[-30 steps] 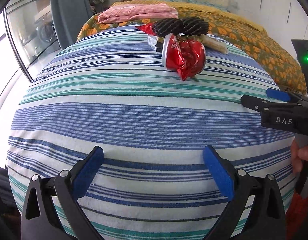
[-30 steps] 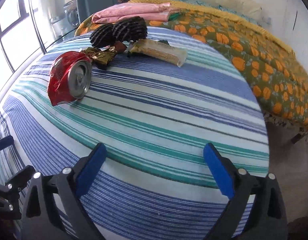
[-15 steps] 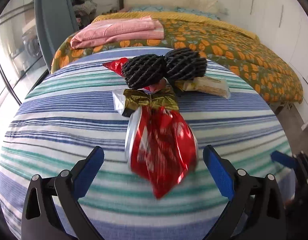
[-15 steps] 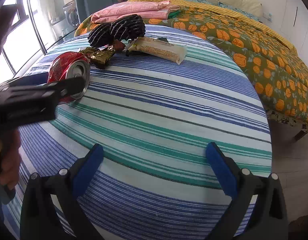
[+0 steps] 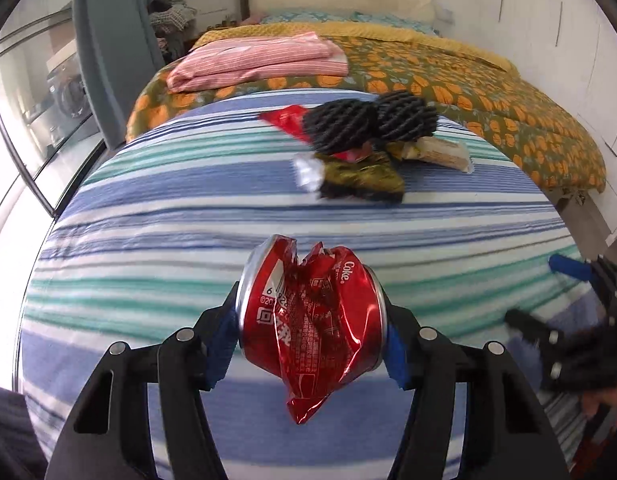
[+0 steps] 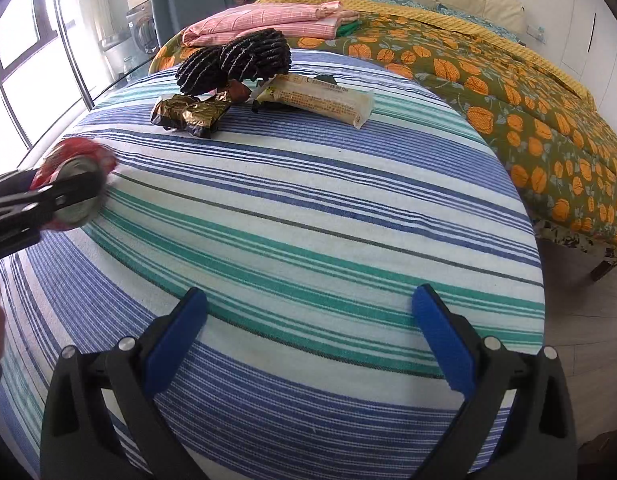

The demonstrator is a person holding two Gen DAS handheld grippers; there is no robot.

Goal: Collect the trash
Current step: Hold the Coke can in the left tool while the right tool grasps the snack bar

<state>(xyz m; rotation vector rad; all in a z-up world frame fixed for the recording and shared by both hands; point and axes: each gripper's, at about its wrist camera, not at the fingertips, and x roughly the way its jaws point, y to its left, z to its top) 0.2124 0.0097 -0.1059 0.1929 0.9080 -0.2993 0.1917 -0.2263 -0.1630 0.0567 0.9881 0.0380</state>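
A striped cloth-covered table (image 6: 308,208) carries, far ahead of the right gripper (image 6: 308,340), a gold wrapper (image 6: 190,114), pale snack packet (image 6: 320,100) and two black ridged bundles (image 6: 236,62).

**Trash heaped at the table's far edge**

The wrappers (image 6: 190,114) lie near the far edge of the table (image 6: 308,216), the two mesh balls (image 6: 236,62) just behind them and the biscuit packet (image 6: 316,100) to their right. The can (image 5: 312,324) sits between the left claw's (image 5: 310,344) fingers over the near left side. Beyond the table stands the bed (image 6: 508,92), folded cloth (image 6: 264,20) on it.
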